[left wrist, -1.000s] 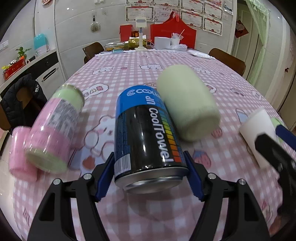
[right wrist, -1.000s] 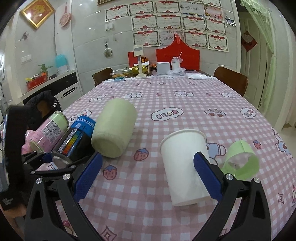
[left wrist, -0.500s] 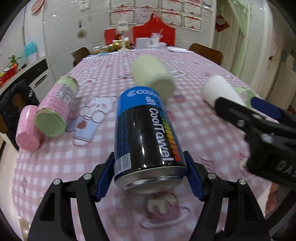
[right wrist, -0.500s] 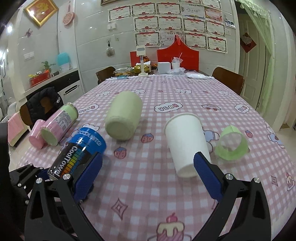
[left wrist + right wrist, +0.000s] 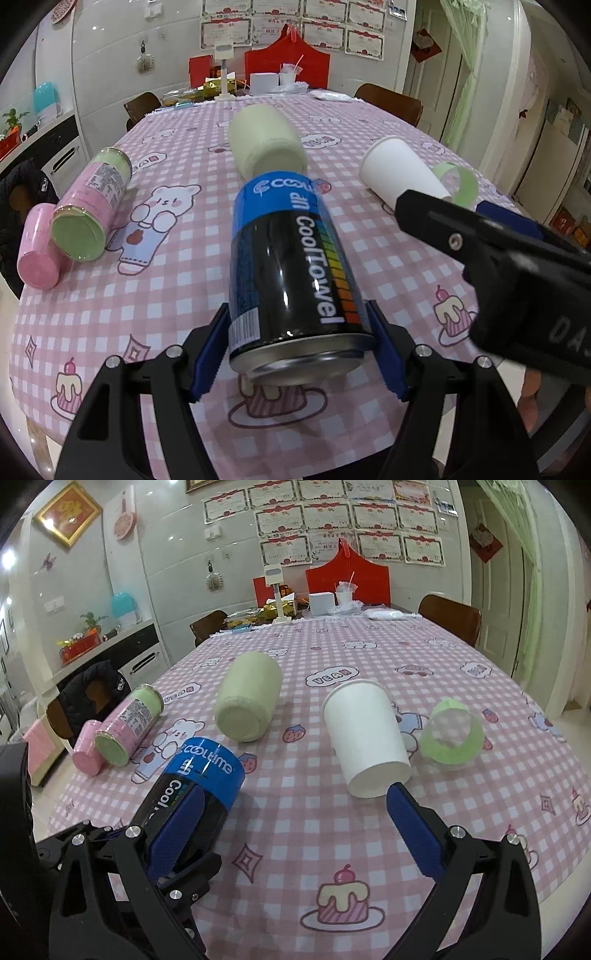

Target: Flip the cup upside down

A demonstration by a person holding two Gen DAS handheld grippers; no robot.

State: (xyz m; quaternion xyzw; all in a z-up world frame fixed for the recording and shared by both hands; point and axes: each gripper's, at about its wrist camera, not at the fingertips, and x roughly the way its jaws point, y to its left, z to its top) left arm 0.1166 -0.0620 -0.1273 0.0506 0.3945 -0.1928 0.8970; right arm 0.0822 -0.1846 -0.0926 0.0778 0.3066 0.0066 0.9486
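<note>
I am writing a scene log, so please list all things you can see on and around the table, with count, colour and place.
CoolTowel can: 1, black with blue band, held above the near table edge
paper cup: 1, white, lying on its side, right of centre
fuzzy cylinder: 1, pale green, lying at centre
labelled can: 1, pink and green, lying at left
small cup: 1, pink, beside the labelled can
clear cup: 1, transparent with green bands, right of the paper cup
tablecloth: 1, pink check with cartoons
chairs: 2 seen, brown, far end
left hand-held gripper: 1, black with blue pads, shut on the CoolTowel can
right hand-held gripper: 1, same colours, open, empty
</note>
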